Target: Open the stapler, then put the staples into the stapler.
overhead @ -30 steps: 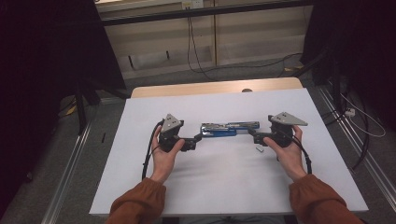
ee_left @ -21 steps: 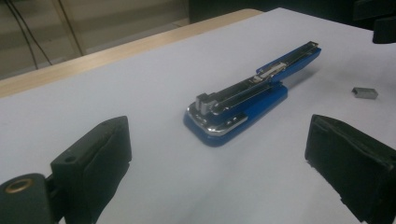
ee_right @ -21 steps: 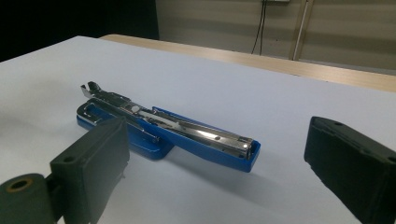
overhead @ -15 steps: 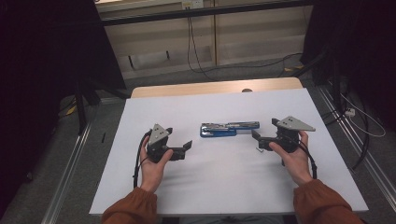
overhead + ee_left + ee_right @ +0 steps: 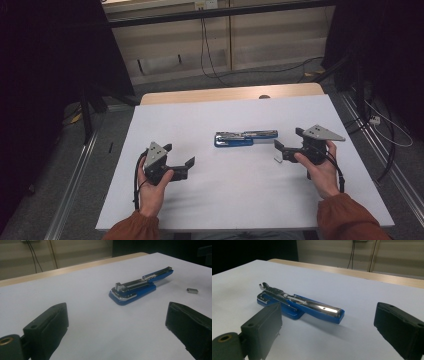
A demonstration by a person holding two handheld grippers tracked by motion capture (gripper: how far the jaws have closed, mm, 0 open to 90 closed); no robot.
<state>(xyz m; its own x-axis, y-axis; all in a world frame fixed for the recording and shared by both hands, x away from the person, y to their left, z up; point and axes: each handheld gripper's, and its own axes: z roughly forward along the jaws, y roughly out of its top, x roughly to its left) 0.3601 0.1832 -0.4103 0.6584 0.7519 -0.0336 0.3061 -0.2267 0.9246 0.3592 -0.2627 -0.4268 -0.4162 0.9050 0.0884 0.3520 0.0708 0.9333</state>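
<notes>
A blue stapler (image 5: pixel 245 137) lies swung open flat on the white table sheet (image 5: pixel 225 200), its chrome magazine facing up. My left gripper (image 5: pixel 179 155) rests on the sheet, left of the stapler and nearer the front edge, open and holding nothing. My right gripper (image 5: pixel 288 140) sits just right of the stapler, also open and holding nothing. In the left gripper view the stapler (image 5: pixel 137 287) lies ahead of the spread jaws of the left gripper (image 5: pixel 117 315). In the right gripper view the stapler (image 5: pixel 299 305) lies close beyond the right gripper (image 5: pixel 328 315).
A small grey strip of staples (image 5: pixel 192 290) lies on the sheet near the right gripper's jaws, a pale speck (image 5: pixel 276 159) in the high view. A bare wooden table edge (image 5: pixel 230 94) runs along the far side. Cables and metal rails flank the table on the floor.
Both grippers have let go of the stapler and drawn apart. The left one moved left and toward the front edge, the right one moved right. The stapler stays where it lay.
</notes>
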